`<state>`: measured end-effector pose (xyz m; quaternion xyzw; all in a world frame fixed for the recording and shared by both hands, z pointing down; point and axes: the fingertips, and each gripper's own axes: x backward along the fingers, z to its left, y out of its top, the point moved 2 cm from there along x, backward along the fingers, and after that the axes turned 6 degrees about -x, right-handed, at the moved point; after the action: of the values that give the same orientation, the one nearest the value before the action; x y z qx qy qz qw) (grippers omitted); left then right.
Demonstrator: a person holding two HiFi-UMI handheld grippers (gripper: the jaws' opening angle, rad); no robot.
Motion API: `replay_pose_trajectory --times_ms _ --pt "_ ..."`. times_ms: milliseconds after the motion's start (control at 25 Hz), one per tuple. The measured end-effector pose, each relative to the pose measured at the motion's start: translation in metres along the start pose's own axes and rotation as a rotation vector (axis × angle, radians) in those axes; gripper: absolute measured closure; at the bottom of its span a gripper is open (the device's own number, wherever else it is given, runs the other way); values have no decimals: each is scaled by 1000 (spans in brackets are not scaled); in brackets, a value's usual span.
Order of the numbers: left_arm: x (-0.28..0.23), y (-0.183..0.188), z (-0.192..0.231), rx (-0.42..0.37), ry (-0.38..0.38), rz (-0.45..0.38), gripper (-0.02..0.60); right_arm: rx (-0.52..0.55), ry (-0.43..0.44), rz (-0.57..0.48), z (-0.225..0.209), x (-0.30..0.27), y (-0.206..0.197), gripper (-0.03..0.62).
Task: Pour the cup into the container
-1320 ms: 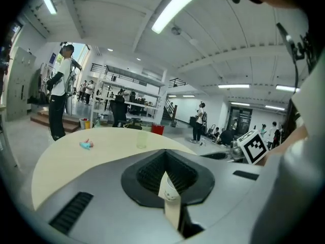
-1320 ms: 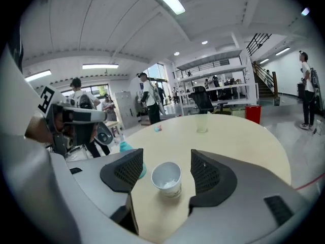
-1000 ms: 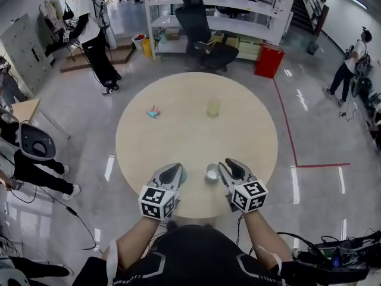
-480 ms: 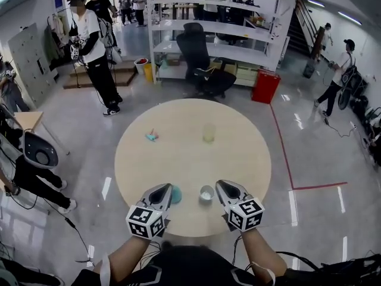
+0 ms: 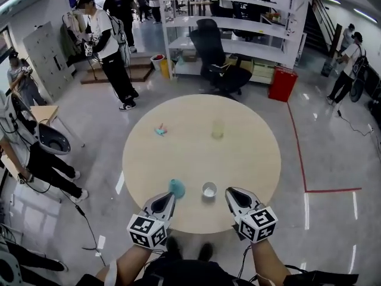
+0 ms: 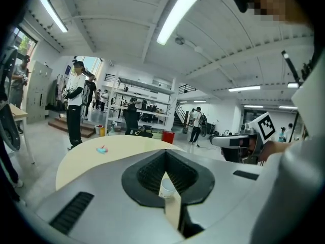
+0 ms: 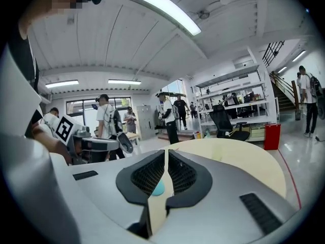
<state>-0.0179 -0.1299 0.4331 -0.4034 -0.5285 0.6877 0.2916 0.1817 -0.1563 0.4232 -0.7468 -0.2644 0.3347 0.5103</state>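
So both my jaws are pressed together, empty; the white cup (image 5: pixel 209 189) looks light, crushable: grip its wall gently.

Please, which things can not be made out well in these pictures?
- Head view: what is in the white cup; it is too small to see.
- Head view: what the small pink-and-blue thing is; too small.
- Left gripper view: most of the white cup, behind the left gripper's shut jaws.
- Right gripper view: most of the blue object, behind the right gripper's shut jaws.
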Motion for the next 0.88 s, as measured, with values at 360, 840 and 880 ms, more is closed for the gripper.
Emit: replay_pose_trajectory --times_ms 360,840,880 --pt "58 -8 -23 -10 -18 -39 589 27 7 -1 48 27 -14 568" --pt "231 -66 -43 19 -147 -85 589 -19 -45 70 226 95 -94 568" --pt "244 -65 -44 34 -144 -88 589 -18 -40 69 241 105 -95 568"
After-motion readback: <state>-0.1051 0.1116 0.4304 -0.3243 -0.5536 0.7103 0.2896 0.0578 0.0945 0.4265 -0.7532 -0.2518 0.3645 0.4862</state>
